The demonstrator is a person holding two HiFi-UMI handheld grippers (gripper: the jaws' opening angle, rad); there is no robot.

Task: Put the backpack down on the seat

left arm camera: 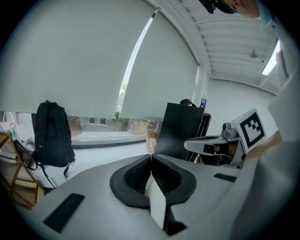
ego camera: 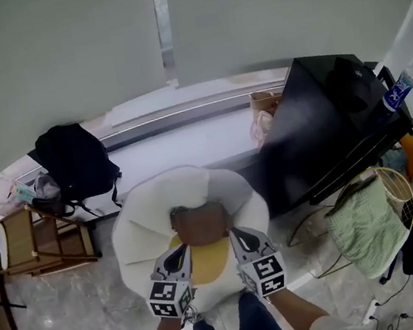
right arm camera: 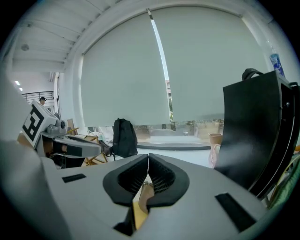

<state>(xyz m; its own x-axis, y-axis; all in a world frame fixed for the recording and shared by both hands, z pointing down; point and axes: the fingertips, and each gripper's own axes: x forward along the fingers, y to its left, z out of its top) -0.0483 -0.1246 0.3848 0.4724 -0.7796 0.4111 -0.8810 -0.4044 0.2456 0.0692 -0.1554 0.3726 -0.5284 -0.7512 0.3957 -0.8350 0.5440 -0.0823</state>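
Two tools shown, left gripper [ego camera: 182, 248] and right gripper [ego camera: 239, 237], each clamped shut on brown-and-yellow fabric backpack [ego camera: 202, 230], held between them over white petal-shaped seat [ego camera: 143, 219], black backpack [ego camera: 74, 163] propped on window ledge.

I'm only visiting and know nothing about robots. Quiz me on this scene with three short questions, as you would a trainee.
1. True or false: the left gripper and right gripper both have their fingers shut on the yellow-and-brown backpack.
2. The other backpack, on the ledge, is: A red, B black, C green?
3. Fill in: the held backpack hangs over the white ____.
Key: 1 true; 2 B; 3 seat.
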